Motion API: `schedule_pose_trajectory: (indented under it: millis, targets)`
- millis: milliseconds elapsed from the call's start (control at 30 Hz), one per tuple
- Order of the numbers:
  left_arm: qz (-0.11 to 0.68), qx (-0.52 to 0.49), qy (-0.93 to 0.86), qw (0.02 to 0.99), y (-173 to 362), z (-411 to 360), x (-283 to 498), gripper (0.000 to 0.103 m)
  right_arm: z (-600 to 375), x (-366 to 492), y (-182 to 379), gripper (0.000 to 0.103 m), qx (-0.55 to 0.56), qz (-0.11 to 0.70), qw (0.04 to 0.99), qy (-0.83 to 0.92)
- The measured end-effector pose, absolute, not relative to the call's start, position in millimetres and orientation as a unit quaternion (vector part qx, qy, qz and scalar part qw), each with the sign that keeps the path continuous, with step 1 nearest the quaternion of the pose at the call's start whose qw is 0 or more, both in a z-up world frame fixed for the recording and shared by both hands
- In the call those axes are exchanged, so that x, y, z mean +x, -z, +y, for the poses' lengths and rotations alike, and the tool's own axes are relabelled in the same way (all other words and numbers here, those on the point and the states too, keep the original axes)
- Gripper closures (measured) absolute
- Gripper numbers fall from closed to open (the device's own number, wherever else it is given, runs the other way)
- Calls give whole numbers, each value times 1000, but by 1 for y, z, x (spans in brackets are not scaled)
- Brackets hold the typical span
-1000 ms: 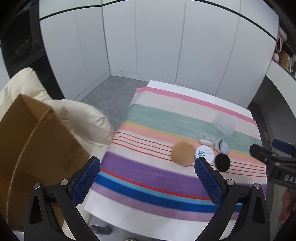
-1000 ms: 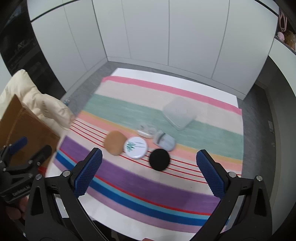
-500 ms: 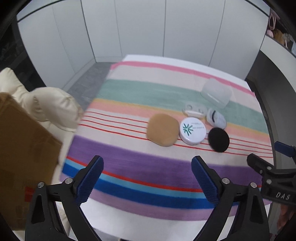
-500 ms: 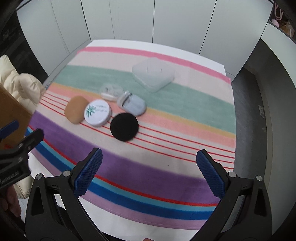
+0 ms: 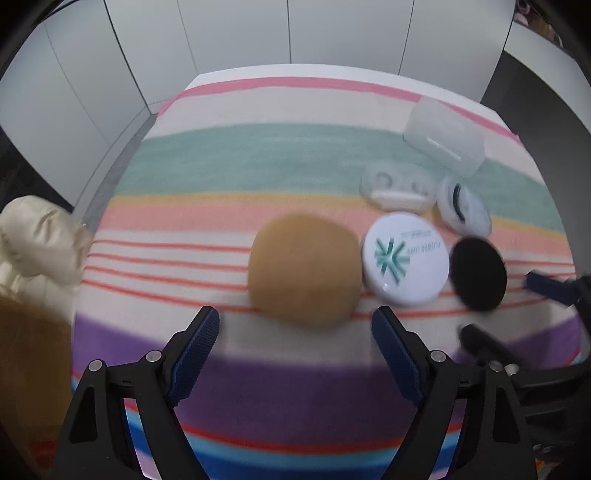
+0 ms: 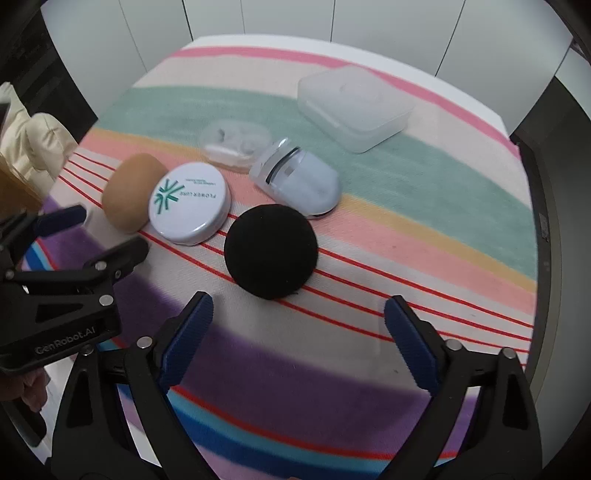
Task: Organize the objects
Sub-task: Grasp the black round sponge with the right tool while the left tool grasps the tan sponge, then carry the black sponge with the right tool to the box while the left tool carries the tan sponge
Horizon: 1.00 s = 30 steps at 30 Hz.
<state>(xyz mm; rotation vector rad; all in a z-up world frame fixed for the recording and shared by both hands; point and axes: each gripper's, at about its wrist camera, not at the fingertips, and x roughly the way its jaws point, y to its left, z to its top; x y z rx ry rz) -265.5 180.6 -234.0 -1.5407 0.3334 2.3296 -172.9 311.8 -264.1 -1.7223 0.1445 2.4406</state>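
On the striped cloth lie a tan puff (image 5: 304, 269) (image 6: 133, 192), a white round compact with a green logo (image 5: 405, 258) (image 6: 189, 203), a black round puff (image 5: 478, 272) (image 6: 271, 251), a pale eyelash curler (image 6: 295, 176) (image 5: 464, 210), a small clear case (image 6: 236, 146) (image 5: 398, 188) and a frosted plastic box (image 6: 352, 107) (image 5: 445, 136). My left gripper (image 5: 295, 321) hovers just short of the tan puff, jaws closing with nothing between them. My right gripper (image 6: 298, 308) hovers just short of the black puff, jaws closing and empty too.
The striped cloth (image 5: 258, 162) covers a table whose far edge meets white cabinet doors (image 5: 240, 33). A cream padded jacket (image 5: 40, 240) and a brown cardboard box (image 5: 26, 350) sit off the left edge. A dark floor gap (image 6: 550, 221) runs along the right.
Both grippers have dropped toward the cloth, so the objects now look much larger. The left one shifted over the tan puff, the right over the black puff. Both jaws narrowed slightly.
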Motion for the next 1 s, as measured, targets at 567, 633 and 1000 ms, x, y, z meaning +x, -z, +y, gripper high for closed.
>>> schedule_pose_trajectory:
  millis: [567,633,1000]
  targets:
    - [52,-538,-824,167,194,152,-257,55,300,-180,231,52,-548,37,50,-834]
    - [34,-533,-829,165,180,142,-252,55,301,-174,216,52,-539,37,54,-840]
    - [10,-478,-863,166,93,101,-212,55,295,-144,136,52,-492,44,74,-866]
